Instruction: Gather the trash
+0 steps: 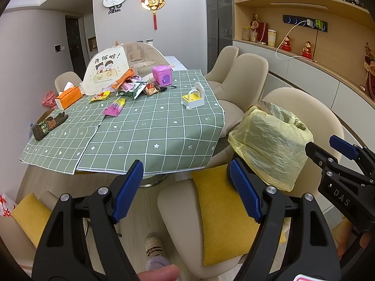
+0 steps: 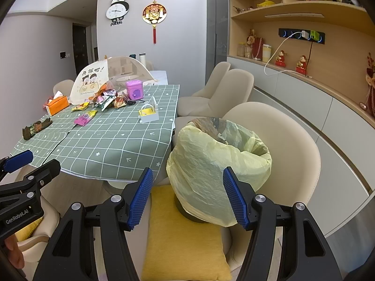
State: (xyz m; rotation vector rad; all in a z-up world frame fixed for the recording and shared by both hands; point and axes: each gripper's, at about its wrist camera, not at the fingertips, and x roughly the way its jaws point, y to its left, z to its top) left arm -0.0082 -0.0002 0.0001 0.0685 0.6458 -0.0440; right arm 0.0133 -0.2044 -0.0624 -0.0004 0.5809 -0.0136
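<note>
Both tools, left (image 1: 186,190) and right (image 2: 187,196), hang spread and empty. Wrappers (image 1: 131,86) lie far across the worktop (image 1: 150,135); the bin (image 2: 218,161) (yellow-lined) sits on a chair (image 2: 293,145).

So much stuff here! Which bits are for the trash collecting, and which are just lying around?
For the job:
snack wrappers
pink wrapper
bin with yellow bag
both open hand-held grippers: left, right

Just lying about:
tissue box
purple toy
glove
food cover
</note>
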